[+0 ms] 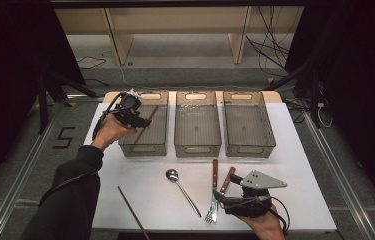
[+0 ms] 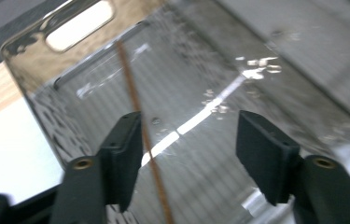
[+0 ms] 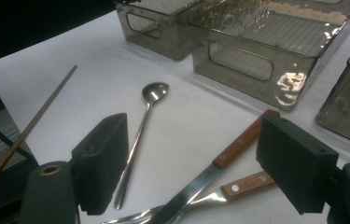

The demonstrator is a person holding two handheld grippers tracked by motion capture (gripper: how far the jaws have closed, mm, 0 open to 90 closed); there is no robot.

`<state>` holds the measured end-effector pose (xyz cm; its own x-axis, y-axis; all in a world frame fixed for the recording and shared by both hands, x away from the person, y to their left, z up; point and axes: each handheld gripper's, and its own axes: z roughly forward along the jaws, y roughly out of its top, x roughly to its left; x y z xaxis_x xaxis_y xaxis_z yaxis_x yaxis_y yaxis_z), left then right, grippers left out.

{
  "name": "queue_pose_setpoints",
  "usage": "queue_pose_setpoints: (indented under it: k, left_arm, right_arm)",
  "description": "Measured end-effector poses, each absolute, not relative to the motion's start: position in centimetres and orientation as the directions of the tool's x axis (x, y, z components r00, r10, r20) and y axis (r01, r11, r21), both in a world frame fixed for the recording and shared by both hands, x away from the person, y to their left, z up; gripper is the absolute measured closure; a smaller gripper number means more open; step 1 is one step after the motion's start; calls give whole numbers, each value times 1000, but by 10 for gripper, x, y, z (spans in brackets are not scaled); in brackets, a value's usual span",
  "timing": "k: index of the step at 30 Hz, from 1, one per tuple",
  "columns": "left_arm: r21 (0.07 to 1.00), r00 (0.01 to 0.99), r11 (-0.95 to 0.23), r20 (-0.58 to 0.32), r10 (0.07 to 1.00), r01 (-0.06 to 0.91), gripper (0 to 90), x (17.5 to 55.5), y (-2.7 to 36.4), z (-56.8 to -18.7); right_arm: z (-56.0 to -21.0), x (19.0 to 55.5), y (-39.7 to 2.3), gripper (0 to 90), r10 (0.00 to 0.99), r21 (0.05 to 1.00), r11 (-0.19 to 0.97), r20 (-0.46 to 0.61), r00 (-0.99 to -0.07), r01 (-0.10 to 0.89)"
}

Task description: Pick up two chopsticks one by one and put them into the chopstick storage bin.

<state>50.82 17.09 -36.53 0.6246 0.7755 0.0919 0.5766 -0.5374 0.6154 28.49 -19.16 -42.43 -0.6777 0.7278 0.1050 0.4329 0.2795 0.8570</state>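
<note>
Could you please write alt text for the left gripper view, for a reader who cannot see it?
The left gripper, its two black jaws open, looks down into a clear plastic bin, where a thin brown chopstick runs along the floor, passing close by one jaw, free of both. White tabletop shows beside the bin.

Three clear bins [image 1: 197, 145]; two chopsticks [image 1: 133, 212]; one spoon [image 1: 182, 191]; one fork [image 1: 218, 197]; one knife [image 1: 214, 180].

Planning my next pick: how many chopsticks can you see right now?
2. One chopstick lies slanted in the left bin, beneath the open left gripper. The other chopstick lies on the table's near-left edge. Nothing suggests a hidden one.
</note>
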Motion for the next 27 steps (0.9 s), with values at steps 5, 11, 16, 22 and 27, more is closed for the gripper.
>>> queue_pose_setpoints:
  k: [5, 11, 16, 22, 27]
  left_arm:
    - [612, 695, -604, 119, 709, 511, 318, 479, 168, -352]
    - [593, 761, -669, 139, 634, 448, 275, 451, 164, -347]
    - [558, 815, -734, 165, 555, 387, 245, 427, 164, -353]
    - [482, 874, -813, 175, 454, 326, 218, 402, 166, -370]
    - [459, 904, -843, 167, 393, 281, 212, 383, 173, -382]
  right_arm:
    - [-424, 285, -193, 262, 728, 857, 280, 105, -677, 433]
    - [-424, 285, -192, 261, 728, 857, 279, 105, -677, 434]
    - [-424, 284, -194, 260, 730, 857, 278, 105, -676, 433]
    - [-424, 284, -194, 260, 733, 855, 275, 109, -672, 439]
    - [-425, 285, -193, 260, 730, 854, 280, 106, -675, 438]
